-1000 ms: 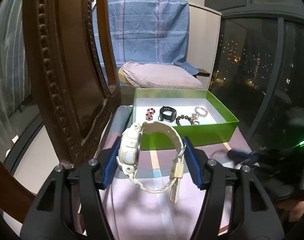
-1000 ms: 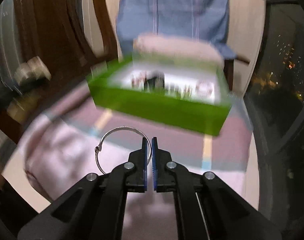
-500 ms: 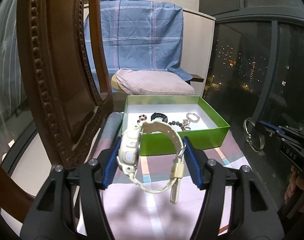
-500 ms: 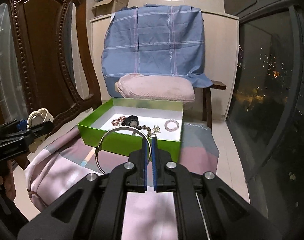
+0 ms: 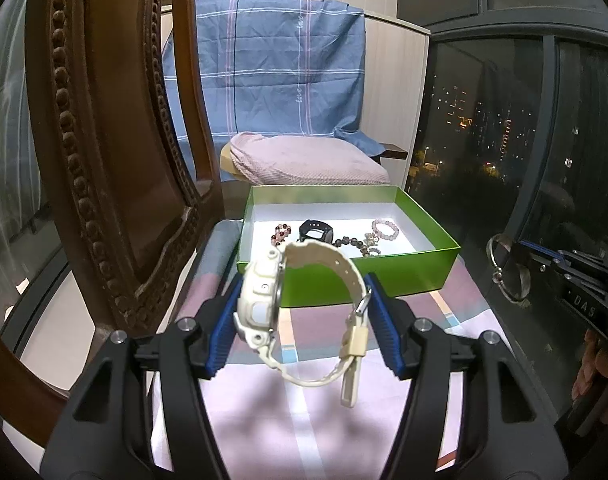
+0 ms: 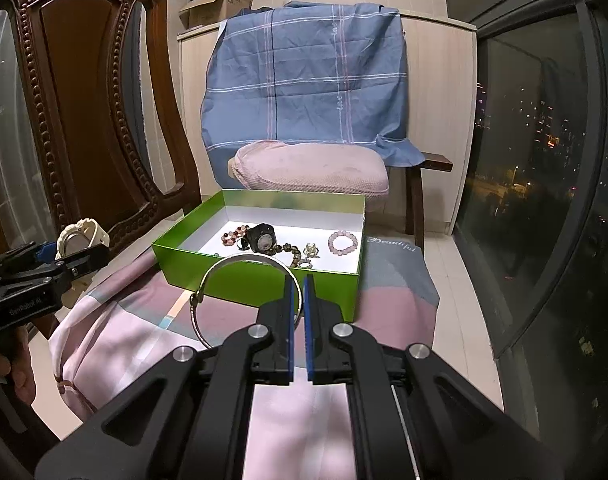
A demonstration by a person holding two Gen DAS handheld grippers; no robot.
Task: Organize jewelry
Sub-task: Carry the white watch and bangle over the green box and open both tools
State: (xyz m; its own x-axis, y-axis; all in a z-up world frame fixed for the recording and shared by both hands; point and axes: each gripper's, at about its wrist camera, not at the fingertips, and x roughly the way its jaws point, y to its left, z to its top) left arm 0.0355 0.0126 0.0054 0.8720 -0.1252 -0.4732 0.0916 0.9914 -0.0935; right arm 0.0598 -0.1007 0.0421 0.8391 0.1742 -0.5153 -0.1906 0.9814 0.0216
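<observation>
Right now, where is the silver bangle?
The silver bangle is held in the shut right gripper, hanging to its left above the pink cloth, just before the green box.

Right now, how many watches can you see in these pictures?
2. A cream watch is clamped in the left claw, in front of the green box. A black watch lies inside the box. Beads may hide more.

The right gripper (image 6: 299, 288) is pinching a silver bangle (image 6: 224, 280), which is sticking out to its left above the pink cloth (image 6: 136, 344). Beyond it, a green box (image 6: 260, 284) is holding beads (image 6: 234, 235), a black watch (image 6: 262, 238) and a pink bracelet (image 6: 343, 242). At far left, the left gripper (image 6: 70, 258) is carrying a cream watch (image 6: 80, 236).
</observation>
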